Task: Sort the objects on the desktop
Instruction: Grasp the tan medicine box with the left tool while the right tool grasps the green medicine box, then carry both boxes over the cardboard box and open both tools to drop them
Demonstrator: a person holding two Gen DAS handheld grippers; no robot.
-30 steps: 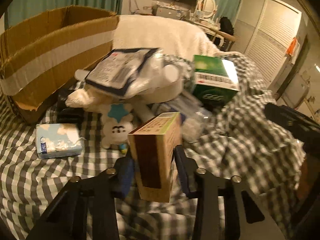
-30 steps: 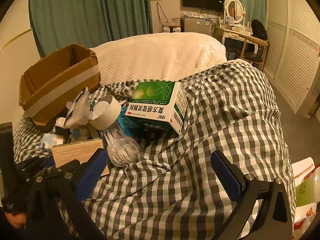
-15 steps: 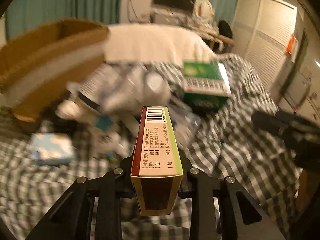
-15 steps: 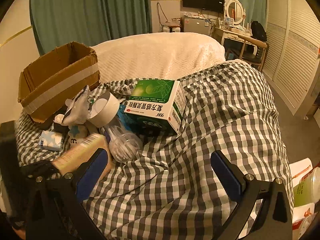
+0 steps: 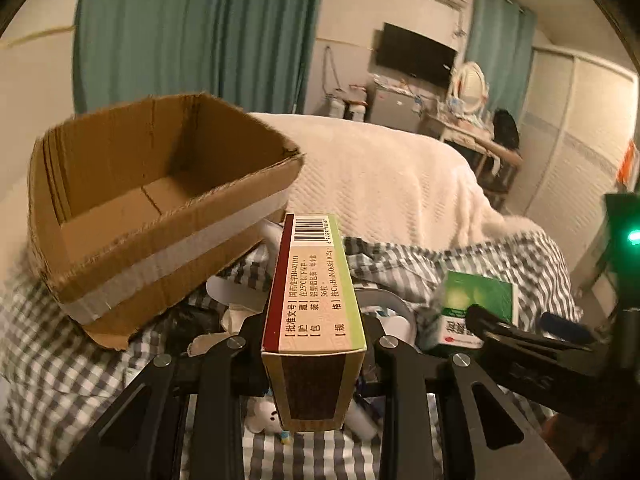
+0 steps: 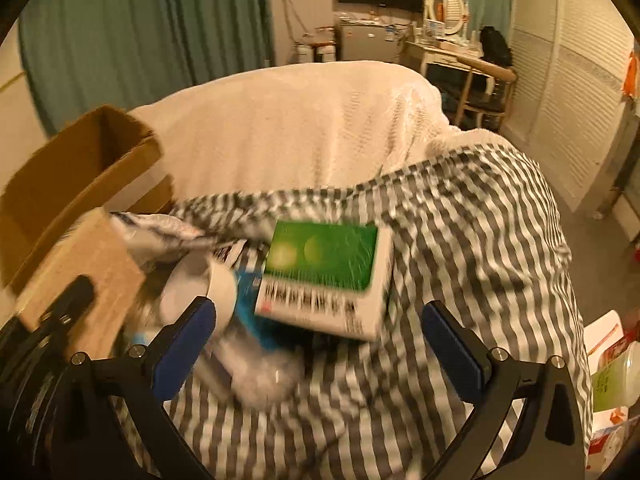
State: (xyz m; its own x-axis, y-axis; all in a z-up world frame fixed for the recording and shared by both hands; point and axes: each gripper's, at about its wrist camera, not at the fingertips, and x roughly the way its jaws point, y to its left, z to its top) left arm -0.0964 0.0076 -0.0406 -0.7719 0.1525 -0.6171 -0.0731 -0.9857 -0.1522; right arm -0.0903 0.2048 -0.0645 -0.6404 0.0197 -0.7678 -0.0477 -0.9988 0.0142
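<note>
— How is your left tool (image 5: 314, 340) set?

— Your left tool points forward and downward, and its jaws, having just closed a little further, clamp a long carton (image 5: 314, 300) from both sides, lifted clear of the bed.

— And your right tool (image 6: 316, 336)?

— Your right tool tips downward, its blue pads (image 6: 454, 342) spread wide with nothing pressed between them. From the left view its dark frame reaches in from your right side.
</note>
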